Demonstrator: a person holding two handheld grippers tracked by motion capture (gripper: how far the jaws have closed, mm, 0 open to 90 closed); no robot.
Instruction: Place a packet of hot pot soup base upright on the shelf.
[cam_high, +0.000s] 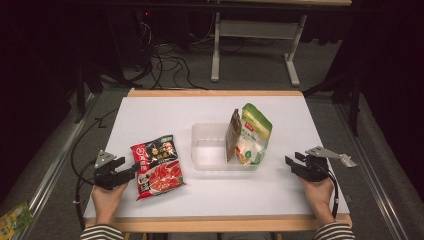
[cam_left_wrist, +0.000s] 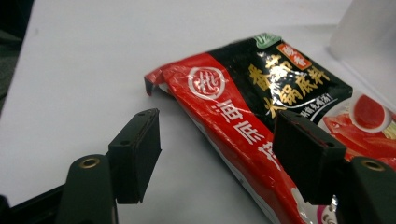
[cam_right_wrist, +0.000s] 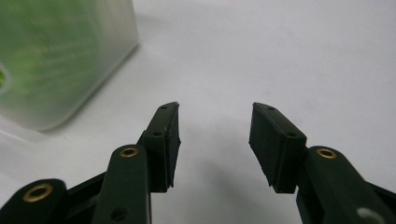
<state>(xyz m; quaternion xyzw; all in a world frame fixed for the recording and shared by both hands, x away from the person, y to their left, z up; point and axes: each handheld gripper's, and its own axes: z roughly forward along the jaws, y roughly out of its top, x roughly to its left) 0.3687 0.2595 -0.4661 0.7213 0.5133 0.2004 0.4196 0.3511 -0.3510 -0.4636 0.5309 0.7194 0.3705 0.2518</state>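
Note:
A red and black sauce packet lies flat on the white table, left of centre. My left gripper rests at the packet's left edge, open. In the left gripper view the packet lies under and beyond the open left gripper, whose pads do not touch it. A clear plastic bin in the middle holds a green and white pouch and a brown pouch, both upright. My right gripper sits low on the table right of the bin, open and empty.
The bin's clear wall with the green pouch behind it stands close to the left of the right jaws. Bare white table lies ahead of the right gripper. A yellow-green packet lies on the floor at the lower left. Cables and a table frame stand beyond the far edge.

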